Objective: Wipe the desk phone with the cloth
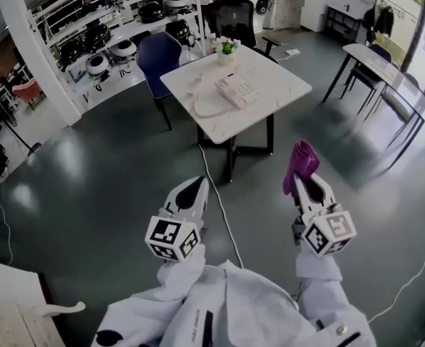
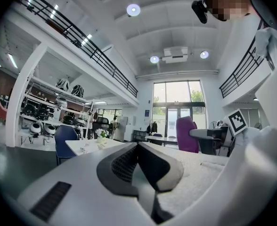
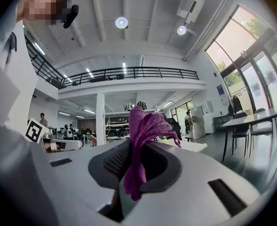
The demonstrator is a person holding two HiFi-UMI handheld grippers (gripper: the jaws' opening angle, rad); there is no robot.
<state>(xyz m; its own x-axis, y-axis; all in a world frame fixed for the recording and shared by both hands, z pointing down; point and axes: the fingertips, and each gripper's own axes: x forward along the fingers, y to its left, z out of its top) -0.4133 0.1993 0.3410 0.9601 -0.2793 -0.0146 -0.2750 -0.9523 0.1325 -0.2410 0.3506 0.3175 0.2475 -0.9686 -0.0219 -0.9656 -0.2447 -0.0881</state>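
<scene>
A white desk phone (image 1: pixel 236 90) with a coiled cord lies on the white table (image 1: pixel 285 85) some way ahead of me. My right gripper (image 1: pixel 308 181) is shut on a purple cloth (image 1: pixel 301 163), which sticks up past its jaws; in the right gripper view the cloth (image 3: pixel 141 135) is pinched between the dark pads. My left gripper (image 1: pixel 194 192) is shut with nothing in it, its jaws closed together in the left gripper view (image 2: pixel 137 147). Both grippers hang over the grey floor, well short of the table.
A small flower pot (image 1: pixel 227 50) stands at the table's far edge, a blue chair (image 1: pixel 158 56) behind it. A cable (image 1: pixel 216 194) runs across the floor from the table. Shelves with helmets (image 1: pixel 118 27) line the left; another table (image 1: pixel 382 67) stands right.
</scene>
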